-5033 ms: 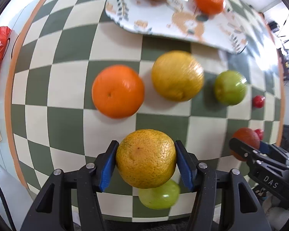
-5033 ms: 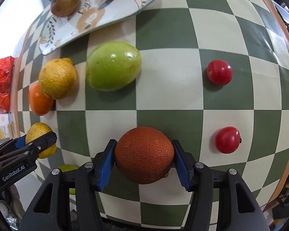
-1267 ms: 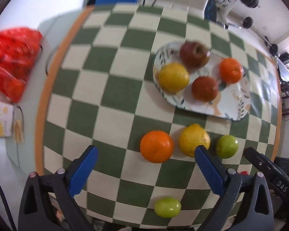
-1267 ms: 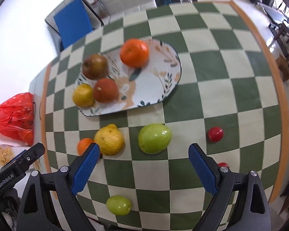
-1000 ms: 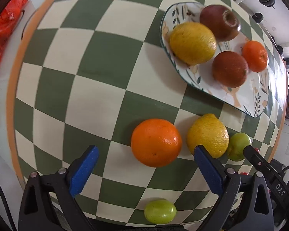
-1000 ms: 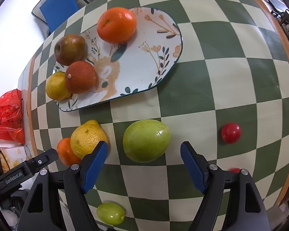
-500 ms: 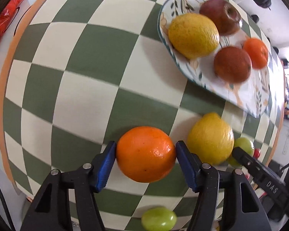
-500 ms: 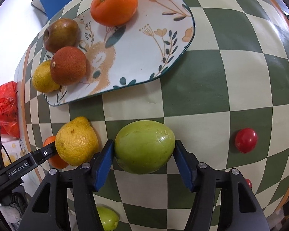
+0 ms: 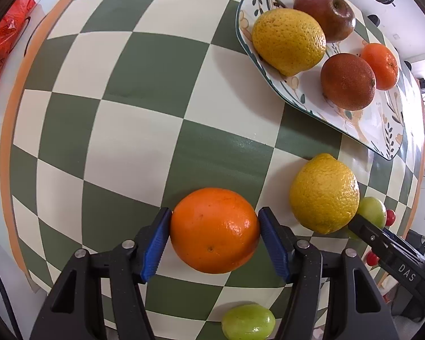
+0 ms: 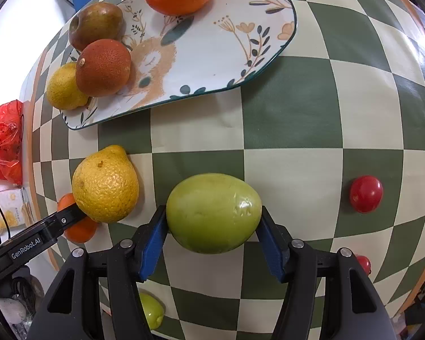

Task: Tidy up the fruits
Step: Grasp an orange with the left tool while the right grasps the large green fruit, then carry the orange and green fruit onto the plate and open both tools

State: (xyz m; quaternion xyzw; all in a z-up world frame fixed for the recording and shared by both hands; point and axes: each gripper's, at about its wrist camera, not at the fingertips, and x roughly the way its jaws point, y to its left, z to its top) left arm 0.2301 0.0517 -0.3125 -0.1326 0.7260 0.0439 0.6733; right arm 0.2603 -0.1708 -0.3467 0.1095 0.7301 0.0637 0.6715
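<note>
My left gripper (image 9: pixel 215 240) is shut on an orange (image 9: pixel 215 230) that rests on the checkered table. My right gripper (image 10: pixel 214 236) is shut on a large green fruit (image 10: pixel 214 212), also on the table. A yellow citrus (image 9: pixel 324 192) lies between them; it also shows in the right wrist view (image 10: pixel 104 184). The flowered plate (image 10: pixel 212 56) at the back holds a yellow citrus (image 9: pixel 289 41), a dark apple (image 9: pixel 325 14), a brown-red orange (image 9: pixel 347 82) and a small orange (image 9: pixel 379 65).
A small green fruit (image 9: pixel 248 321) lies near the table's front edge behind the left gripper. Red cherry tomatoes (image 10: pixel 366 194) lie to the right of the green fruit. A red plastic bag (image 10: pixel 2 144) sits off the table's left side.
Both grippers came down from above the table and closed: the left on the orange, the right on the large green fruit. Five seconds ago they held the two fruits now on the plate.
</note>
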